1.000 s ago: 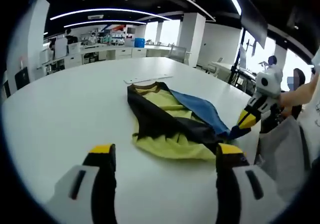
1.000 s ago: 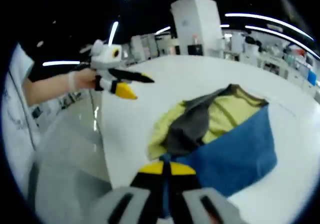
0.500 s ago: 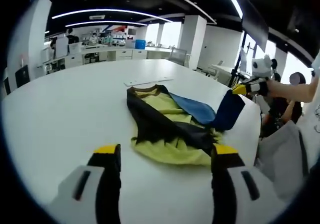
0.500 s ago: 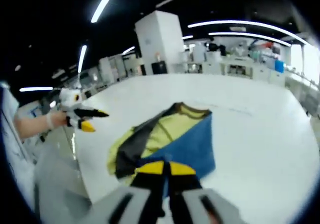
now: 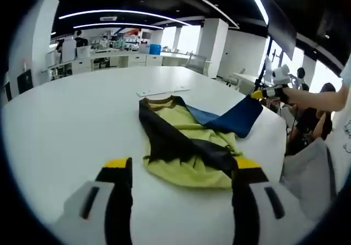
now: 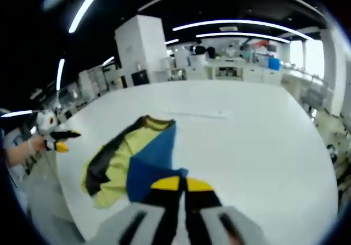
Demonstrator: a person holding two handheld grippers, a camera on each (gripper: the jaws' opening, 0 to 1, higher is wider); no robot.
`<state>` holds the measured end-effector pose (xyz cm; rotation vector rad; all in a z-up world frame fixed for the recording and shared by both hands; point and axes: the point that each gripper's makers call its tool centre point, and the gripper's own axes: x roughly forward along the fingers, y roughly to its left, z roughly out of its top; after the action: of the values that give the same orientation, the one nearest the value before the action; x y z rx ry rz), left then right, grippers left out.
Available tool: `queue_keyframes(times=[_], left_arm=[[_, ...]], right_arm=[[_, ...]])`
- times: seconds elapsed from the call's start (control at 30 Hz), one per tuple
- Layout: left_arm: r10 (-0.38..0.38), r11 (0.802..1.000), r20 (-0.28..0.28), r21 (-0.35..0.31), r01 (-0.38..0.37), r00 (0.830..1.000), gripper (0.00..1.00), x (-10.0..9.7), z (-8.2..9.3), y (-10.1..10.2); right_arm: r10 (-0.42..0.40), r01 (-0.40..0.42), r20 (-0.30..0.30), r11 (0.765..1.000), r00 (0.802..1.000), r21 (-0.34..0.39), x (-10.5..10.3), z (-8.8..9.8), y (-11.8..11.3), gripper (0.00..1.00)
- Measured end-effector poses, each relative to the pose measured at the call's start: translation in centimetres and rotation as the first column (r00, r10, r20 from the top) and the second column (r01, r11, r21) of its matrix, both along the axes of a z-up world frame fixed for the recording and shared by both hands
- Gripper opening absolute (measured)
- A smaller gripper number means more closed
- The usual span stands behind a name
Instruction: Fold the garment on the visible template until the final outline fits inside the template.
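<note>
While the right gripper [image 6: 176, 183] pinches the garment's [image 5: 184, 141] blue flap [image 5: 236, 118] aloft, it may slip; left gripper [image 5: 178, 171] jaws stand spread.

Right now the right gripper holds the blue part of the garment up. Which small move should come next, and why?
Probably carry the blue panel across over the yellow body and lay it flat. The right gripper is shut on that panel and holds it lifted to one side of the garment, while the left gripper waits open near the hem on the white table.
</note>
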<state>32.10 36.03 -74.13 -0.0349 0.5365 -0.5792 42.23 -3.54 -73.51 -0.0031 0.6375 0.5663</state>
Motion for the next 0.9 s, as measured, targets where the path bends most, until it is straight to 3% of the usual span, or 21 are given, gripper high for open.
queue_keyframes(times=[0.2, 0.57, 0.63, 0.9], left_arm=[[-0.004, 1.0, 0.001, -0.005, 0.004, 1.0, 0.65, 0.6, 0.0, -0.2], [0.011, 1.0, -0.018, -0.021, -0.011, 1.0, 0.66, 1.6, -0.5, -0.7], [0.006, 1.0, -0.024, -0.024, -0.007, 1.0, 0.65, 1.7, -0.7, -0.8], [0.025, 0.999, -0.042, -0.028, -0.026, 0.999, 0.67, 2.4, -1.2, -0.7]], right_arm=[[-0.049, 0.048, -0.016, 0.998, 0.999, -0.033, 1.8, -0.5, -3.1, 0.0], [-0.191, 0.189, -0.045, 0.98, 0.98, -0.058, 4.6, -2.0, -9.5, 0.0], [-0.195, 0.191, -0.038, 0.977, 0.98, -0.099, 5.0, -2.4, -10.6, 0.0], [-0.252, 0.246, -0.033, 0.961, 0.967, -0.125, 7.1, -2.7, -13.1, 0.0]])
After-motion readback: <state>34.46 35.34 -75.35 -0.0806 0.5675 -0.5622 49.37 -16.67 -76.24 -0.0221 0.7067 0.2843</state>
